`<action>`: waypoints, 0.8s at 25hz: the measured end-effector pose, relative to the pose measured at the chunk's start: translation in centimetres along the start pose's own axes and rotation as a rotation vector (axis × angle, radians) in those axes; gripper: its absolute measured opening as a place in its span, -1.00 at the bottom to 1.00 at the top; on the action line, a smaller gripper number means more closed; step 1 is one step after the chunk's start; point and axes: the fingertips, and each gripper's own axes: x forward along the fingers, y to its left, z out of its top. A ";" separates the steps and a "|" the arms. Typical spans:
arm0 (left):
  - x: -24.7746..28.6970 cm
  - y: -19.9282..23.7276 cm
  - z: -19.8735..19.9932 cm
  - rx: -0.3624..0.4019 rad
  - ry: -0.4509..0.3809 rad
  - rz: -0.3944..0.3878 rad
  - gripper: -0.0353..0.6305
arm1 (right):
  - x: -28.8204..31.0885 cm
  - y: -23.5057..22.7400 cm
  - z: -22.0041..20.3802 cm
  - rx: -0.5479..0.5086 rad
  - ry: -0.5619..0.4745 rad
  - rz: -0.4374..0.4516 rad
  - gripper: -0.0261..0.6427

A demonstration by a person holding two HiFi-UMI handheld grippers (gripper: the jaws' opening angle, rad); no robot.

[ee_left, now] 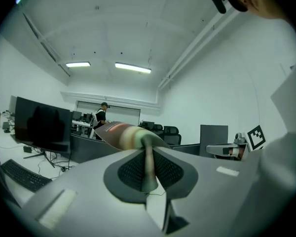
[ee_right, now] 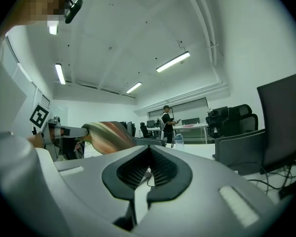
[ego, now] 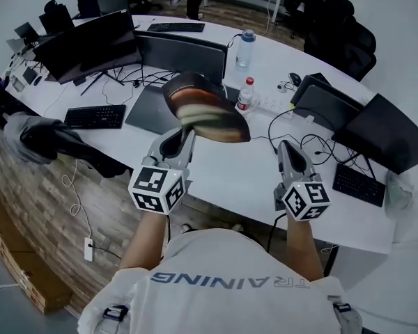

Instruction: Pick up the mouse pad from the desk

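Observation:
The mouse pad (ego: 207, 110), dark-edged with a striped brown and green print, hangs bent in the air above the white desk (ego: 223, 169). My left gripper (ego: 188, 132) is shut on its near edge. In the left gripper view the pad (ee_left: 119, 135) runs as a thin strip between the pads and fans out beyond my left gripper (ee_left: 148, 154). My right gripper (ego: 285, 146) hovers to the right of the pad, apart from it. Its jaws are shut with nothing between them in the right gripper view (ee_right: 149, 171), where the pad (ee_right: 106, 135) shows at the left.
Dark monitors (ego: 181, 54), a black keyboard (ego: 95, 117), a grey desk mat (ego: 150, 110) and two bottles (ego: 245, 94) stand on the desk behind the pad. At the right are cables (ego: 320, 148), a laptop (ego: 386, 134) and another keyboard (ego: 359, 184). A person (ee_right: 167, 120) stands far off.

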 end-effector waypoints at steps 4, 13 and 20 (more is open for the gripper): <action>-0.7 0.5 1.9 0.000 -0.028 0.018 -0.79 | 0.3 0.7 2.0 -0.026 -0.029 0.016 -0.89; 0.2 0.5 1.1 -0.052 -0.027 -0.032 -0.79 | 1.0 1.0 2.9 -0.062 -0.031 0.027 -0.89; 1.3 0.5 1.1 -0.062 -0.038 -0.052 -0.79 | 1.6 0.4 1.6 -0.032 0.006 0.026 -0.89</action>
